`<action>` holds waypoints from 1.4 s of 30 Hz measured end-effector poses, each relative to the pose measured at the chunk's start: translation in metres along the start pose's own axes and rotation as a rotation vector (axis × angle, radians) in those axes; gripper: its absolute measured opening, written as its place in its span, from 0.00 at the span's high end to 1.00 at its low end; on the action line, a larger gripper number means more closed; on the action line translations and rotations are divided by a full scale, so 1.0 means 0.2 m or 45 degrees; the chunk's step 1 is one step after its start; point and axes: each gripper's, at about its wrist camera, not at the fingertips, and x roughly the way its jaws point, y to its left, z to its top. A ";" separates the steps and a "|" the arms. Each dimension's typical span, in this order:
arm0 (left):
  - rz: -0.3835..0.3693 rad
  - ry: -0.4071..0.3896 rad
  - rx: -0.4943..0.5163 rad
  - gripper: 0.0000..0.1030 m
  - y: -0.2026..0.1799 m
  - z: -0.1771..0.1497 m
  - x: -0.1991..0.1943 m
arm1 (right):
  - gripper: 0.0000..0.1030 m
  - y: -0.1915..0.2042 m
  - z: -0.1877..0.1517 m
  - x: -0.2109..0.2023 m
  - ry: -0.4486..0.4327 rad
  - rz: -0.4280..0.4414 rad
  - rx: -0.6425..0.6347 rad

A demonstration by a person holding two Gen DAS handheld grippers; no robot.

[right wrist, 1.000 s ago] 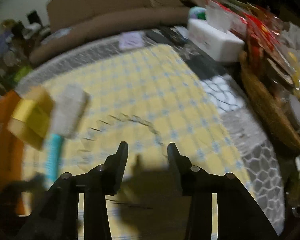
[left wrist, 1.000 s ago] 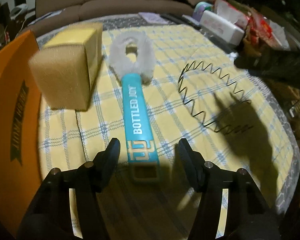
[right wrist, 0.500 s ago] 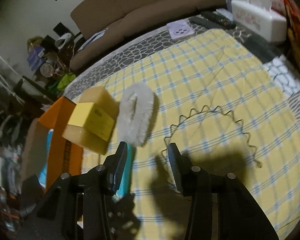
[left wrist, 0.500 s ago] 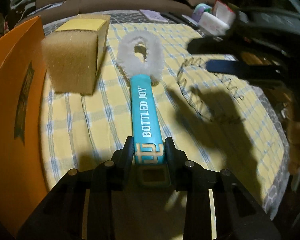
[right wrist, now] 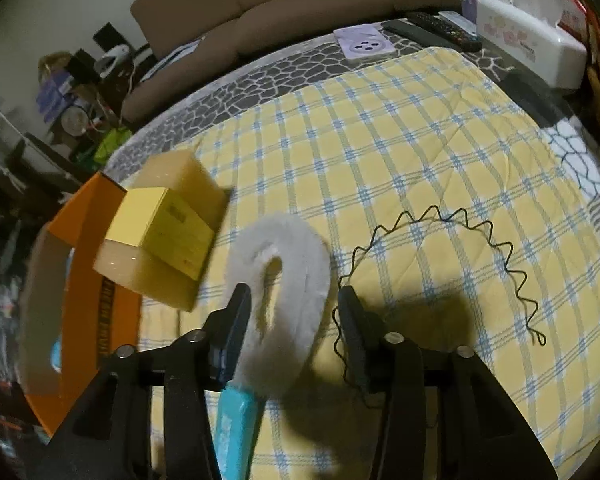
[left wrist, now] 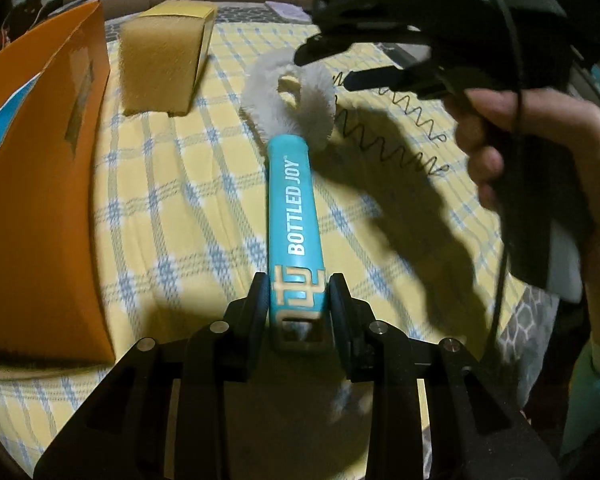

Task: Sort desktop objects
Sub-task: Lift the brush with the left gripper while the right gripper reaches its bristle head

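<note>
Left hand-held gripper is clamped on the handle end of the blue bottle brush, which lies on the yellow plaid cloth over the tabletop. Right hand-held gripper is seen w/ jaws opening, the white fluffy brush head between them; pads not pressing. Sponge block w/ yellow sleeve sits just beside the brush head. Orange box is at cloth's left edge. Black zigzag wire hoop lies flat to the right.
</note>
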 end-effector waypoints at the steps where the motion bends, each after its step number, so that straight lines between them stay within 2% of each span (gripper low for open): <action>1: -0.002 0.000 0.006 0.72 0.00 0.00 0.00 | 0.48 0.01 0.00 0.01 -0.001 -0.014 -0.013; 10: -0.003 -0.007 0.025 0.72 0.01 0.02 -0.01 | 0.48 0.11 -0.02 0.14 0.025 -0.146 -0.153; 13: 0.002 -0.008 0.024 0.71 0.01 0.03 0.00 | 0.47 0.13 -0.03 0.17 0.032 -0.159 -0.178; 15: 0.001 -0.004 0.025 0.70 0.01 0.03 0.00 | 0.66 0.13 -0.03 0.17 0.053 -0.152 -0.195; 16: 0.002 -0.006 0.028 0.69 0.01 0.04 0.00 | 0.71 0.14 -0.04 0.18 0.055 -0.142 -0.193; 19: -0.004 -0.009 0.031 0.70 0.01 0.04 0.00 | 0.72 0.14 -0.04 0.17 0.034 -0.138 -0.195; 28: -0.010 -0.077 0.038 0.71 0.01 0.09 -0.08 | 0.75 0.20 0.03 -0.06 -0.094 0.005 -0.139; 35: -0.099 -0.233 0.048 0.71 0.01 0.15 -0.34 | 0.75 0.31 0.10 -0.36 -0.287 0.106 -0.118; 39: -0.102 -0.295 0.032 0.71 0.08 0.18 -0.52 | 0.75 0.43 0.13 -0.53 -0.399 0.235 -0.112; 42: -0.089 -0.319 0.009 0.72 0.15 0.19 -0.58 | 0.75 0.55 0.14 -0.58 -0.436 0.301 -0.119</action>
